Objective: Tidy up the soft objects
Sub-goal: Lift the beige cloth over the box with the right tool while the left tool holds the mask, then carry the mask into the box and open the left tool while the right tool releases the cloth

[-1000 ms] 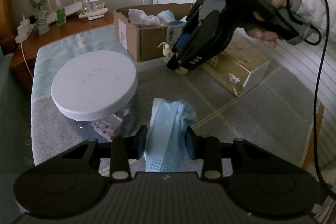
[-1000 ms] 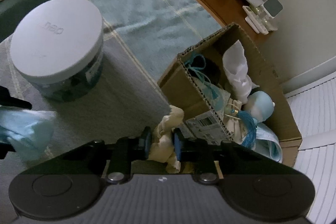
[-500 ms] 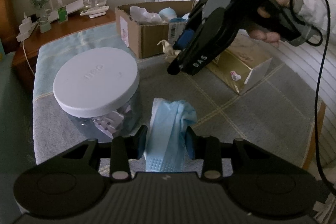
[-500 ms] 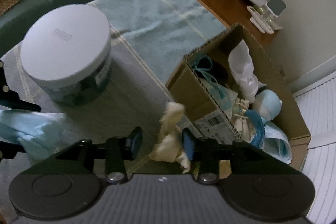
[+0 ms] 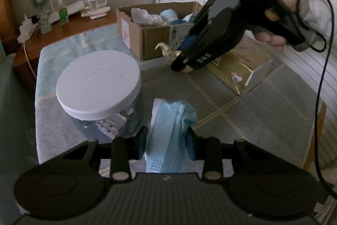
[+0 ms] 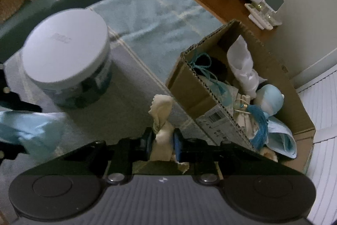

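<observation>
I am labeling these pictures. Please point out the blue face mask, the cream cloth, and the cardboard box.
blue face mask point(image 5: 168, 132), left wrist view, pleated middle.
cream cloth point(image 6: 162, 111), right wrist view, upper part.
cardboard box point(image 6: 189, 90), right wrist view, near wall.

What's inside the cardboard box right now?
The cardboard box holds white cloth, a pale blue round soft item, blue string and a folded blue mask. Anything underneath is covered.

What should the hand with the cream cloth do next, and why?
Probably lift it a little and carry it over the cardboard box. The right gripper is shut on the cream cloth, which sits just outside the box wall, and other soft things already lie inside.
</observation>
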A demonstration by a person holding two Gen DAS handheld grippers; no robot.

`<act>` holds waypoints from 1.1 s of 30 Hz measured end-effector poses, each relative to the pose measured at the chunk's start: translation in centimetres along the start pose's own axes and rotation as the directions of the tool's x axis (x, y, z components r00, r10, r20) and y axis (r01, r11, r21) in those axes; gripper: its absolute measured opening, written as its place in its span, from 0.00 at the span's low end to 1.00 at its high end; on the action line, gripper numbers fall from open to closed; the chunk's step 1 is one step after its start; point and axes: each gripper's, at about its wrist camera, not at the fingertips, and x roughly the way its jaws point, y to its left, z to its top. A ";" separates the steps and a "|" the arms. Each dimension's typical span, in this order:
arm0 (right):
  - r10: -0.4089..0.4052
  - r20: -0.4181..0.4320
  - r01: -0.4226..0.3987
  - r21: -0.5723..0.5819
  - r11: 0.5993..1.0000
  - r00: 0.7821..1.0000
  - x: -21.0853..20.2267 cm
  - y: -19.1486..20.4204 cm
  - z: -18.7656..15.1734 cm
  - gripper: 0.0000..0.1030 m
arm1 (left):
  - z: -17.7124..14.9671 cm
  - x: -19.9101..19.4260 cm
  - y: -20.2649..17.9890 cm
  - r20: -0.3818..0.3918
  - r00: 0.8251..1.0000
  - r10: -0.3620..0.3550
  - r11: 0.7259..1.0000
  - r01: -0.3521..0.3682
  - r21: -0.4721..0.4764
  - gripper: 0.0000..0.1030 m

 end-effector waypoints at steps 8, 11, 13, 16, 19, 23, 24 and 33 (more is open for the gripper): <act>-0.003 0.146 -0.012 0.100 0.995 0.989 -7.1 -2.2 -2.2 0.23 | 1.0 -1.6 -0.5 0.022 1.000 -0.010 1.000 0.009 0.016 0.35; -0.041 0.179 0.014 0.147 0.989 0.983 -9.1 -4.3 -2.8 0.24 | 1.4 -2.0 -0.7 0.029 0.999 -0.013 1.000 0.013 0.021 0.35; -0.081 0.191 0.045 0.187 0.981 0.978 -9.8 -6.0 -3.0 0.24 | 1.6 -2.1 -0.9 0.032 0.999 -0.009 1.000 0.008 0.027 0.35; -0.126 0.192 0.077 0.247 0.966 0.973 -10.0 -9.1 -3.1 0.24 | 2.0 -2.1 -1.3 0.034 0.999 -0.005 0.999 0.004 0.032 0.35; -0.144 0.183 0.085 0.300 0.950 0.972 -9.2 -11.8 -3.1 0.24 | 2.5 -2.0 -1.5 0.036 0.999 -0.001 0.999 0.000 0.034 0.35; -0.147 0.183 0.075 0.355 0.932 0.972 -7.7 -13.8 -3.2 0.45 | 3.4 -1.7 -1.7 0.038 0.999 0.005 0.999 -0.006 0.033 0.35; -0.146 0.185 0.069 0.368 0.927 0.972 -7.4 -14.1 -3.4 0.54 | 3.7 -1.6 -1.8 0.038 0.999 0.004 0.999 -0.005 0.032 0.35; -0.182 0.280 0.030 0.472 0.881 0.942 -8.7 -13.2 -6.7 1.00 | 6.9 -1.2 -2.2 0.062 0.998 -0.002 0.999 0.000 0.036 0.35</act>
